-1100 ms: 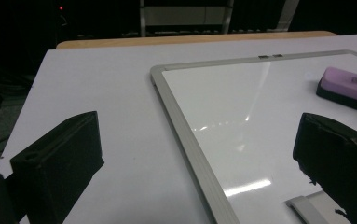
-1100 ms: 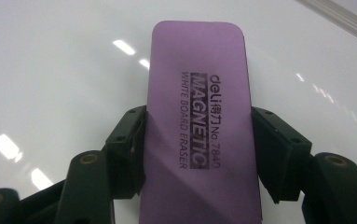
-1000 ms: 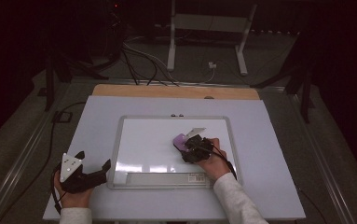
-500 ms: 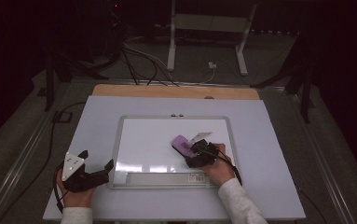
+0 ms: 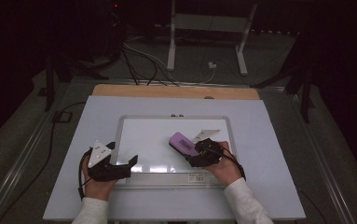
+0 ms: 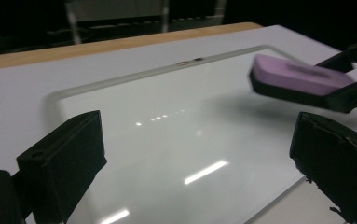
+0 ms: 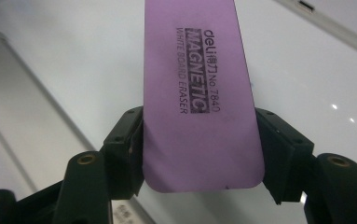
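Observation:
A white whiteboard (image 5: 153, 140) lies flat in the middle of the table. My right gripper (image 5: 191, 154) is shut on a purple magnetic whiteboard eraser (image 5: 182, 143), held over the board's right half. In the right gripper view the eraser (image 7: 198, 88) sits between both jaws, printed side up. My left gripper (image 5: 128, 164) stands open at the board's lower left edge, with nothing between its jaws. In the left gripper view the eraser (image 6: 302, 77) hangs at the upper right above the glossy whiteboard (image 6: 167, 135).
The whiteboard lies on a pale sheet (image 5: 269, 154) that covers the table, with a wooden strip (image 5: 176, 91) along the far edge. Cables (image 5: 139, 56) and a white stand (image 5: 204, 28) lie on the dark floor beyond.
The right gripper has carried the eraser down and a little left across the board. The left gripper has shifted slightly right and forward onto the board's lower edge.

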Tool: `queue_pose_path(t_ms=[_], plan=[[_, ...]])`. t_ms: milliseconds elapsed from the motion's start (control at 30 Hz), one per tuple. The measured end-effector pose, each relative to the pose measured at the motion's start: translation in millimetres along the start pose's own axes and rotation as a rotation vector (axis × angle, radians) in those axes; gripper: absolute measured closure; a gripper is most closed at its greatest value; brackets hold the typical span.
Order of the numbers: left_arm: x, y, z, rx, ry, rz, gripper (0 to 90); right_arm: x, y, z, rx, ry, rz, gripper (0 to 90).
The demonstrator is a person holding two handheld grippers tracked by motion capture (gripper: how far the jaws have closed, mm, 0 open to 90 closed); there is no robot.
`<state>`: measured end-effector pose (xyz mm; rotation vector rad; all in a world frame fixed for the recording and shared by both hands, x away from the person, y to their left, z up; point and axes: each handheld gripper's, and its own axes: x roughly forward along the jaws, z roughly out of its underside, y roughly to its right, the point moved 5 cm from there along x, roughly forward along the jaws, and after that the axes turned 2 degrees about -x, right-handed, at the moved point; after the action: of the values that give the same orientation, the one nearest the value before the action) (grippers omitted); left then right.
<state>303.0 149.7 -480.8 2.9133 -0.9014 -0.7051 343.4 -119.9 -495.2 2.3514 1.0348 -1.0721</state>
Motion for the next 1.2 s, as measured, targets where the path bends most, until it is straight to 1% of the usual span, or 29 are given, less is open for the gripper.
queue_pose_path(t_ms=[33, 100, 133, 200, 367, 433, 500, 567, 633, 667, 733, 800, 867, 900, 933, 967, 1000, 1033, 1100, 1200], plan=[[3.7, 2.7, -2.6, -0.001, -0.003, 0.013, 4.1, -2.4, -2.1, -1.6, -0.010, 0.007, -0.003, 39.6], [14.2, 10.6, -10.8, -0.007, -0.010, 0.054, 4.1, -4.9, -5.3, -3.4, -0.027, 0.017, -0.008, 39.6], [17.4, 13.3, -13.7, -0.012, -0.011, 0.067, 4.3, -5.9, -6.4, -4.1, -0.030, 0.022, -0.008, 39.6], [25.4, 19.8, -22.0, -0.026, -0.014, 0.105, 5.4, -7.7, -8.4, -5.2, -0.035, 0.035, -0.012, 39.5], [40.0, 31.3, -34.7, -0.051, -0.033, 0.161, 7.9, -11.5, -12.7, -6.7, -0.056, 0.068, -0.022, 39.5], [45.4, 34.7, -36.5, -0.048, -0.047, 0.171, 9.2, -12.6, -15.1, -7.9, -0.055, 0.083, -0.037, 39.6], [49.3, 37.9, -36.4, -0.038, -0.055, 0.181, 13.3, -13.3, -16.2, -9.3, -0.047, 0.091, -0.037, 39.5], [52.0, 40.5, -34.5, -0.021, -0.065, 0.189, 16.5, -13.6, -16.1, -10.3, -0.026, 0.096, -0.055, 39.6], [54.7, 42.8, -31.9, -0.008, -0.081, 0.200, 17.5, -14.1, -15.0, -11.1, 0.002, 0.101, -0.064, 39.5], [55.9, 44.1, -30.7, -0.005, -0.089, 0.204, 17.9, -14.3, -14.3, -11.4, 0.008, 0.102, -0.066, 39.5], [58.0, 45.7, -29.2, 0.003, -0.101, 0.210, 22.8, -14.5, -14.1, -11.9, 0.014, 0.109, -0.076, 39.5], [60.0, 46.5, -27.9, 0.004, -0.112, 0.209, 26.9, -14.2, -13.2, -12.2, 0.020, 0.112, -0.054, 39.5], [62.2, 47.4, -25.9, 0.005, -0.125, 0.212, 34.4, -13.7, -11.2, -12.2, 0.039, 0.112, -0.054, 39.5], [63.6, 48.6, -24.4, 0.005, -0.133, 0.221, 37.3, -13.7, -10.2, -12.3, 0.047, 0.115, -0.051, 39.5], [65.0, 50.0, -22.7, 0.010, -0.138, 0.231, 40.9, -13.6, -9.6, -12.5, 0.051, 0.120, -0.055, 39.5], [66.2, 51.1, -21.1, 0.022, -0.142, 0.230, 44.6, -13.7, -9.6, -12.8, 0.057, 0.122, -0.060, 39.5], [67.1, 51.9, -20.0, 0.026, -0.145, 0.227, 48.6, -13.6, -9.3, -13.1, 0.061, 0.123, -0.054, 39.5], [68.1, 52.7, -18.7, 0.033, -0.144, 0.234, 51.6, -13.2, -8.6, -13.2, 0.060, 0.121, -0.046, 39.5], [69.2, 53.8, -17.5, 0.035, -0.145, 0.236, 58.0, -11.8, -5.4, -12.5, 0.070, 0.110, -0.026, 39.5], [71.4, 55.1, -16.7, 0.045, -0.149, 0.231, 66.5, -7.2, 4.5, -8.0, 0.118, 0.092, -0.006, 39.6]])
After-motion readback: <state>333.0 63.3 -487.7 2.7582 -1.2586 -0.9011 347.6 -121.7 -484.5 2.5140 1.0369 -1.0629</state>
